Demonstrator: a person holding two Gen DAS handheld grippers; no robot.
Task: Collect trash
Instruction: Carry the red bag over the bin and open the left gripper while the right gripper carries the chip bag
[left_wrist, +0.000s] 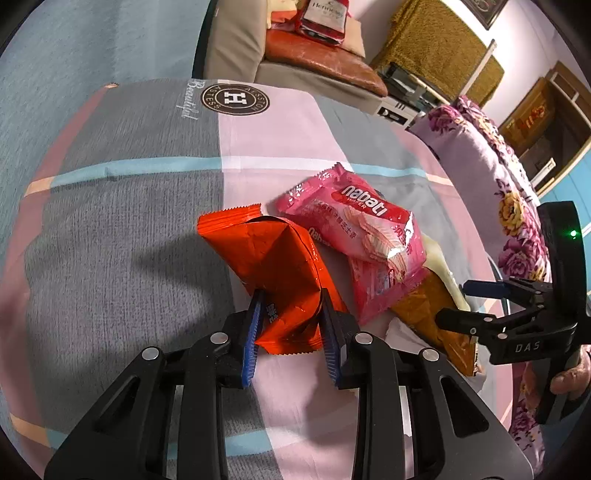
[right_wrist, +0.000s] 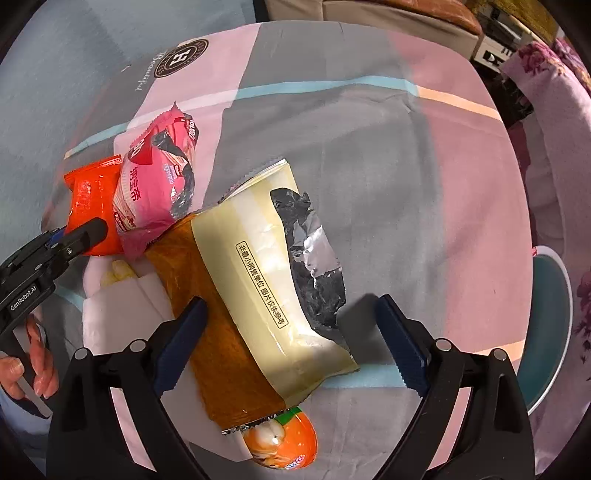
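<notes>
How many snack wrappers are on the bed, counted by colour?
Orange-red wrapper: 1
Pink wrapper: 1
Cream and brown wrapper: 1
Orange packet with fruit picture: 1
Total: 4

The orange wrapper (left_wrist: 273, 266) is made of glossy, creased plastic foil. The pink wrapper (left_wrist: 364, 236) is shiny plastic film with bright reflections. On the cream and brown bag (right_wrist: 255, 295) a torn opening is seen, where crumpled silver foil is shown. The bedsheet (left_wrist: 129, 221) is matt woven cloth. The white tissue (right_wrist: 122, 306) is soft matt paper.
</notes>
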